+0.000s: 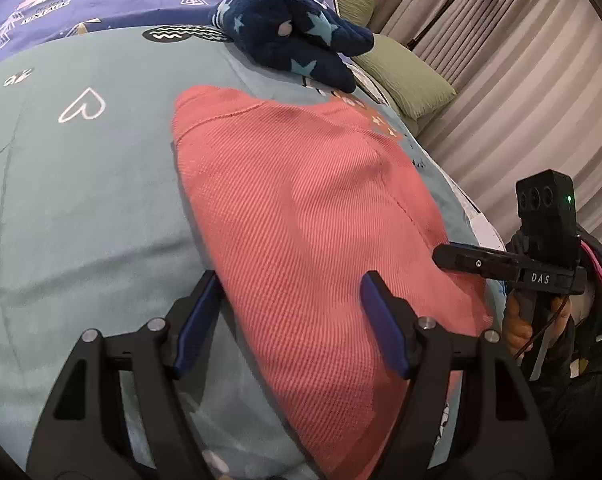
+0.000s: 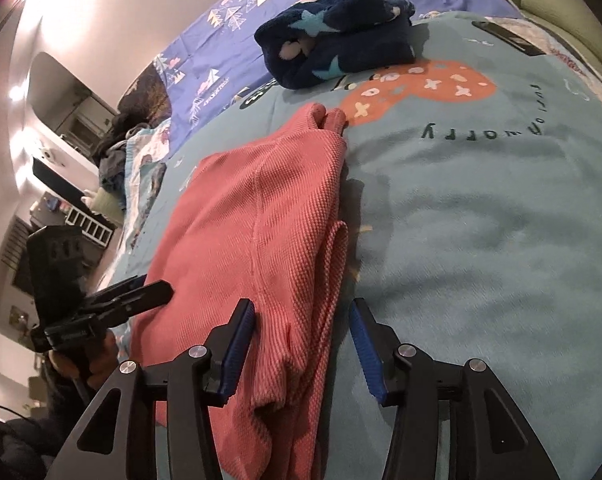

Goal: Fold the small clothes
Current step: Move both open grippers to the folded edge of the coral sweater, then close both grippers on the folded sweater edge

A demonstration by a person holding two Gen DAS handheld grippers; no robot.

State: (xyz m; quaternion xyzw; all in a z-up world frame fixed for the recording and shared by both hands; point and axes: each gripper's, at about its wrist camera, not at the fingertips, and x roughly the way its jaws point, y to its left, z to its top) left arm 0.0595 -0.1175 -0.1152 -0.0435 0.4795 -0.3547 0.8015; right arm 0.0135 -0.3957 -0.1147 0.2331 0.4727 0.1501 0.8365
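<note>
A pink waffle-knit garment lies folded on the teal blanket. My left gripper is open, its fingers straddling the garment's near left edge just above it. The right gripper shows in this view at the garment's right edge. In the right wrist view the pink garment lies ahead with a doubled edge on its right side. My right gripper is open, its fingers either side of that near edge. The left gripper shows at the garment's left side.
A dark blue star-print fleece garment lies bundled beyond the pink one, also in the right wrist view. Green pillows and a curtain stand to the right. A purple patterned sheet lies at the far side.
</note>
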